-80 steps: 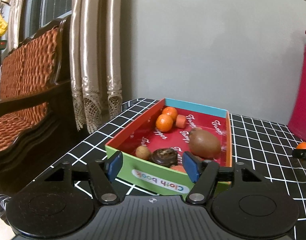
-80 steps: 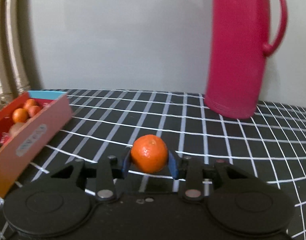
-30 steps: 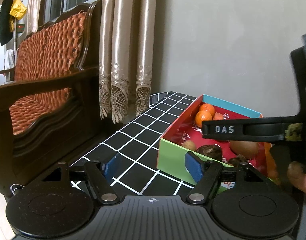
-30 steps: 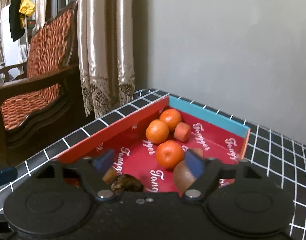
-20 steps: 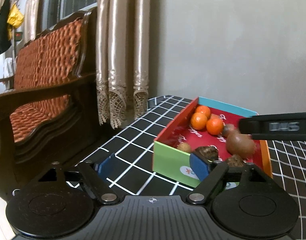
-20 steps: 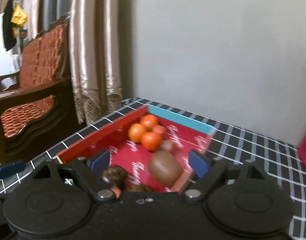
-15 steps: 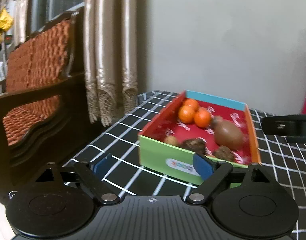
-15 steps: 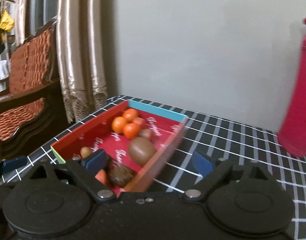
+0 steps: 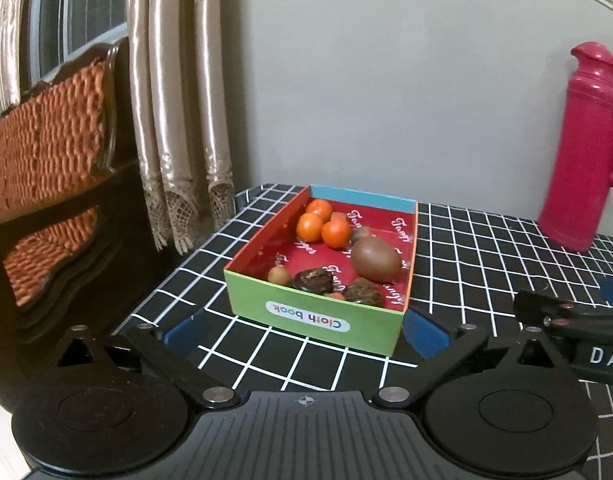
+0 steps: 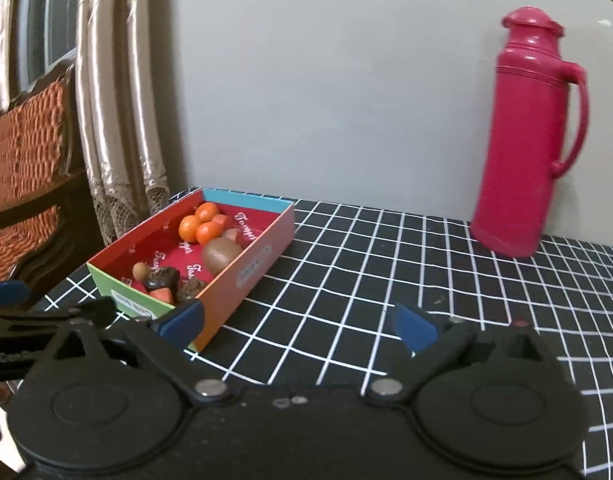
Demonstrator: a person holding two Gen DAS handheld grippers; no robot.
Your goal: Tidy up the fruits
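Note:
A cardboard box [image 9: 310,318] with a green front wall and red inside stands on the black grid table; it also shows in the right wrist view [image 10: 262,252]. In it lie three tangerines [image 9: 335,233] [image 10: 208,232], a brown kiwi [image 9: 375,258] [image 10: 220,255], a small brown fruit [image 9: 278,276] and dark dried fruits [image 9: 314,279]. My left gripper [image 9: 304,330] is open and empty, just in front of the box. My right gripper [image 10: 298,322] is open and empty, to the right of the box.
A tall pink thermos [image 9: 586,144] [image 10: 528,148] stands at the back right by the wall. A wooden chair with an orange cushion [image 9: 46,184] and curtains [image 9: 178,120] are left of the table. The table's left edge [image 9: 174,276] is close to the box.
My right gripper let the tangerine go into the box and drew back to the right, open. Both grippers have pulled away from the box.

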